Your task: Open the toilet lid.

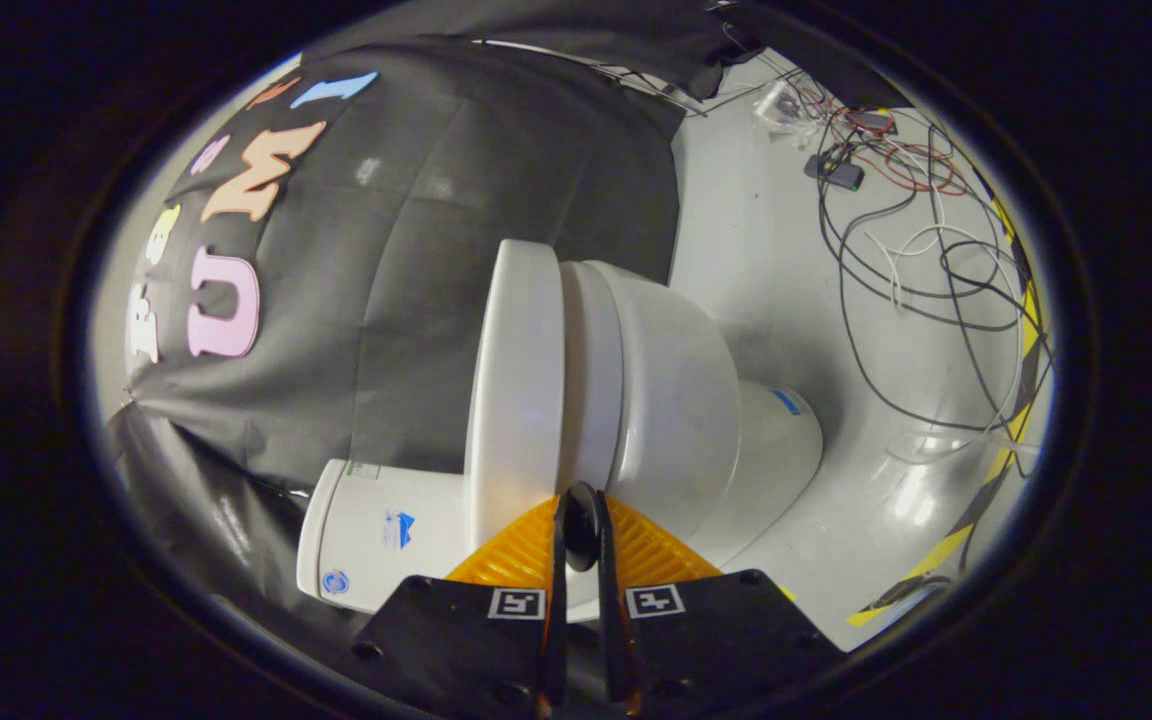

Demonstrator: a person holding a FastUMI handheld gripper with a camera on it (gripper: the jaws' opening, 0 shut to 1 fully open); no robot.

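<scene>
While hand-held gripper [581, 520] fingers nearly closed, toilet lid [516, 380] labels unreadable.

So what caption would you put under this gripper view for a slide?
Hand-held gripper, fingers nearly closed with a slim gap, just short of the white toilet's closed lid; loose cables on the floor beyond.

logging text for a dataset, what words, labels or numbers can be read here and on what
Stickers on the toilet tank: too blurred to read.
Blue sticker on the toilet base: too small to read.
Square markers on the gripper: patterns, no words; its fingers meet by the toilet lid.
</scene>
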